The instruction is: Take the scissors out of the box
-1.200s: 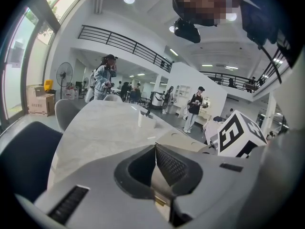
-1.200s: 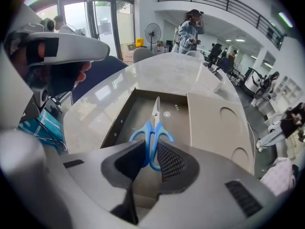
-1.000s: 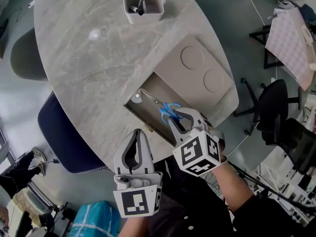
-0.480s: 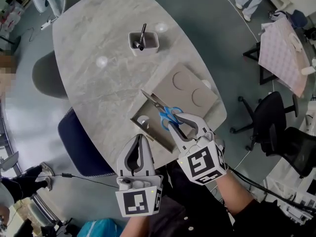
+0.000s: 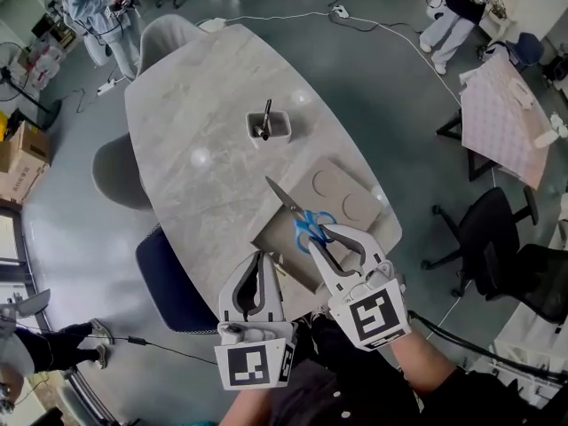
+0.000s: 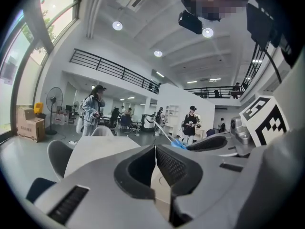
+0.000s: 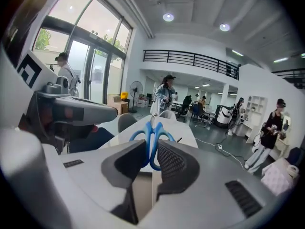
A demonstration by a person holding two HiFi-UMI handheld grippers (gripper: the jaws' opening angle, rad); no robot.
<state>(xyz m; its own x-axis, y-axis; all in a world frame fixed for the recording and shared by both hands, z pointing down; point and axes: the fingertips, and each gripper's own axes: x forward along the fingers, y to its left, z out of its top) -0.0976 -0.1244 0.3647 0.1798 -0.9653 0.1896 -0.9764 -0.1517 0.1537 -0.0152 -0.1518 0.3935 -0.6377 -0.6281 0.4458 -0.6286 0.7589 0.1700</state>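
The scissors [image 5: 286,199] have blue handles and steel blades that point up and to the left. My right gripper [image 5: 325,232] is shut on the handles and holds them in the air above the open beige box [image 5: 272,239]. The box lid [image 5: 342,194] lies flat to the box's right. In the right gripper view the blue handles [image 7: 152,136] stick up between the jaws. My left gripper [image 5: 258,257] hangs shut and empty near the table's front edge. The left gripper view shows its jaws pressed together, with the scissors [image 6: 172,140] off to the right.
A white tray [image 5: 268,130] with a pen stands on the marble table [image 5: 204,105] beyond the box. A grey chair [image 5: 115,171] and a blue chair [image 5: 173,278] are at the table's left. Black office chairs [image 5: 497,211] stand at the right. People stand far off.
The scissors have risen out of the box in my right gripper. The head view has pulled back, so the table looks smaller. The left gripper stays shut.
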